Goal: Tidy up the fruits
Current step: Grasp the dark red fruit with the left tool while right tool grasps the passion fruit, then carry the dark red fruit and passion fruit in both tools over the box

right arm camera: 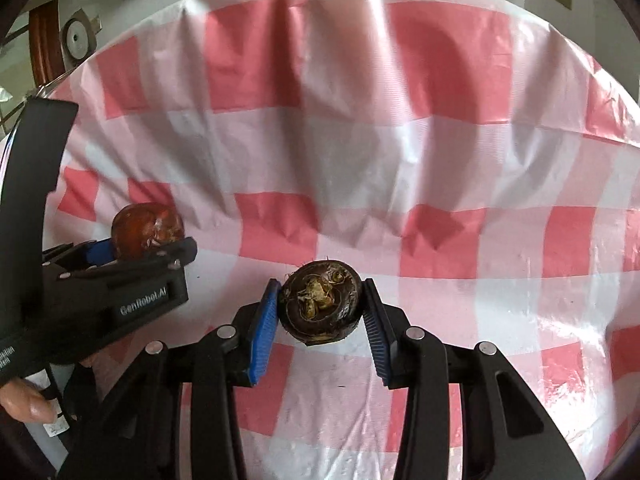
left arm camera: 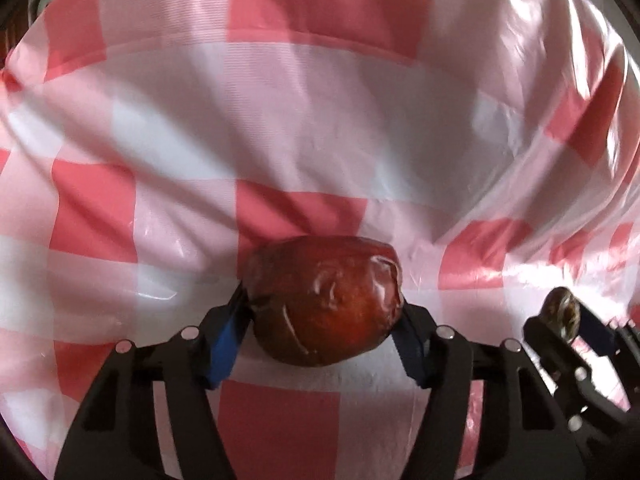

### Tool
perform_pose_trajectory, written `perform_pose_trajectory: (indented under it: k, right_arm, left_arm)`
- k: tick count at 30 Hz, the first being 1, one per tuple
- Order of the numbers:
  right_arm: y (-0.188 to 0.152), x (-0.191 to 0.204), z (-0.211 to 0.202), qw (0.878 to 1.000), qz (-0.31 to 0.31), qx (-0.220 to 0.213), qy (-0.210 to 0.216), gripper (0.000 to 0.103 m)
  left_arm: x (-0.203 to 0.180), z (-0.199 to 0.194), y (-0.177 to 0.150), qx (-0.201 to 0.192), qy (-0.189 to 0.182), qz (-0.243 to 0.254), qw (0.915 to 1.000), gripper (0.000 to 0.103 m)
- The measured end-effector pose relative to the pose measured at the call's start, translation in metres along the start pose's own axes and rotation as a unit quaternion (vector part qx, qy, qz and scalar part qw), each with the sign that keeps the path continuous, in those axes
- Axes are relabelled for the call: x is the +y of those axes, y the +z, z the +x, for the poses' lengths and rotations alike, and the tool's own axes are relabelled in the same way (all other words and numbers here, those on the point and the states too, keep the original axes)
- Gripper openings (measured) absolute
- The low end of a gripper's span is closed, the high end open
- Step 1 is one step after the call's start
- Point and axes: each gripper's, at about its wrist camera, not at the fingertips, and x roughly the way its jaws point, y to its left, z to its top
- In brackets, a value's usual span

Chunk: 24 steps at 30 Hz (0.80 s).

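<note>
Both fruits were already between claws, so the picking part of the job looked done or nearly so, and the sorting itself was all left to do. The left claw (left arm camera: 322, 322) was closed on a reddish-brown fruit (left arm camera: 326, 300), its blue pads (left arm camera: 226, 346) pressed against both sides, the fruit resting on or just above the checked tablecloth (left arm camera: 280, 120) well in from any edge. The right claw (right arm camera: 320, 312) gripped a dark water chestnut (right arm camera: 320, 304) by its sides, the rough top facing the camera, also near the middle of the cloth. The two claws stood beside each other, the left one's fruit (right arm camera: 146, 230) showing at the left of the right wrist view. No bowl, basket or tray was visible in either view, so where the fruits were meant to go could not be told. A person's thumb (right arm camera: 26, 400) showed at the lower left.
</note>
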Motion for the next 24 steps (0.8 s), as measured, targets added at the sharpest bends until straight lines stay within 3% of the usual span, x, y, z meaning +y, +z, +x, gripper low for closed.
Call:
perform_pose_trajectory:
  k: [4, 16, 24]
  right_arm:
    - [0.005, 0.022, 0.007, 1.000, 0.004, 0.004, 0.005, 0.040]
    - [0.019, -0.018, 0.012, 1.000, 0.005, -0.001, 0.011, 0.040]
    - [0.025, -0.013, 0.022, 1.000, 0.001, -0.003, 0.018, 0.040]
  left_arm:
    - [0.014, -0.010, -0.003, -0.025, 0.010, -0.031, 0.9991, 0.063]
    - [0.047, -0.062, -0.034, -0.101, 0.021, -0.106, 0.9890, 0.063]
    - [0.055, -0.127, -0.099, -0.132, 0.040, -0.146, 0.9797, 0.063]
